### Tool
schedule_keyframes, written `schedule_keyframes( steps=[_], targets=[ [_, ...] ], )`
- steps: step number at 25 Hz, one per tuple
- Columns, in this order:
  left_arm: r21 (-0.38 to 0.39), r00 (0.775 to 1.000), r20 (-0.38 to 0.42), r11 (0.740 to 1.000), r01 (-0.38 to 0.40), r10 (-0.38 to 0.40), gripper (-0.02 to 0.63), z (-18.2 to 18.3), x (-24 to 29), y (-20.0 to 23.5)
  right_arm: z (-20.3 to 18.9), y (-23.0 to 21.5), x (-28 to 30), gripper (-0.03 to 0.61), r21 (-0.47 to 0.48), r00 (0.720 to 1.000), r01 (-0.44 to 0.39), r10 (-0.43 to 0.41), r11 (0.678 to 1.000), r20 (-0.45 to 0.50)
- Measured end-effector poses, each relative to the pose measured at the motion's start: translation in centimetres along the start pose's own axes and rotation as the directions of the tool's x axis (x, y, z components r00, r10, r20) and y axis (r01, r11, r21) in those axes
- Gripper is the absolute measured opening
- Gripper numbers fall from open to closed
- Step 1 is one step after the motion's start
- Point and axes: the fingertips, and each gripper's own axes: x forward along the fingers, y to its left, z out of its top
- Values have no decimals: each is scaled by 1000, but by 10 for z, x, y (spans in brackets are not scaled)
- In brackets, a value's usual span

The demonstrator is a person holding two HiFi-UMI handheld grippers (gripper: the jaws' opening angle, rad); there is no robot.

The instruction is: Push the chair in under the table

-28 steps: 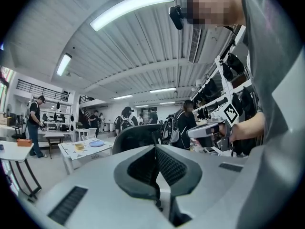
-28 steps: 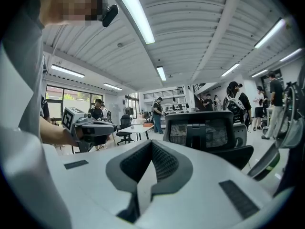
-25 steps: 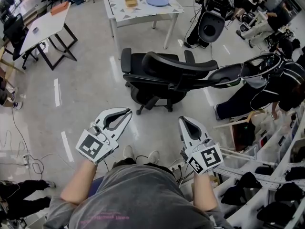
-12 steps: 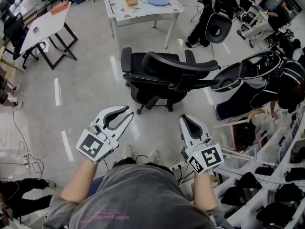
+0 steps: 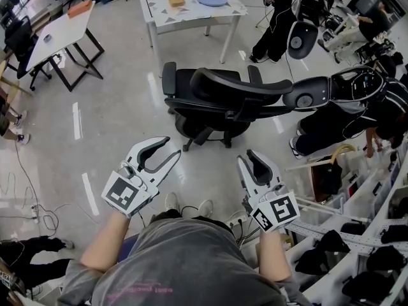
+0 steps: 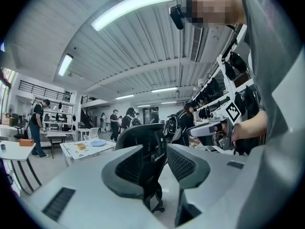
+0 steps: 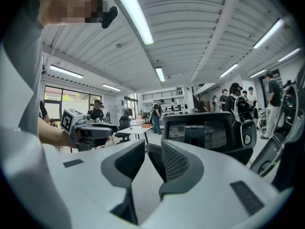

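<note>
Head view: the task has barely begun. The chair (image 5: 223, 97) stands out on the open floor, well apart from the table (image 5: 159, 8), its back turned toward the person and its seat toward the table. The left gripper (image 5: 169, 148) and right gripper (image 5: 250, 158) hang short of the backrest and touch nothing. Both sets of jaws are opening, part-way apart, with only air between them.

The whole job is left: reach the backrest and roll the chair forward until the seat goes under the table's near edge.

The floor between chair and table looks free. A person in dark clothes (image 5: 338, 123) with grey gear crowds the chair's right side. A second table (image 5: 51, 40) stands off to the left, clear of the path.
</note>
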Motion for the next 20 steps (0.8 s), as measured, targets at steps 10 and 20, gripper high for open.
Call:
schedule_keyframes(
  steps=[10,20],
  targets=[
    [-2,1000,-6,1000,-20,20,202,0,6,2,-4,-5,3,143,14,1000,-8,8,1000,-7],
    [6,999,-13,999,-40,40,225,2,16,-1,-2,-21,0,169,13,1000,-11,11,1000,5]
  ],
)
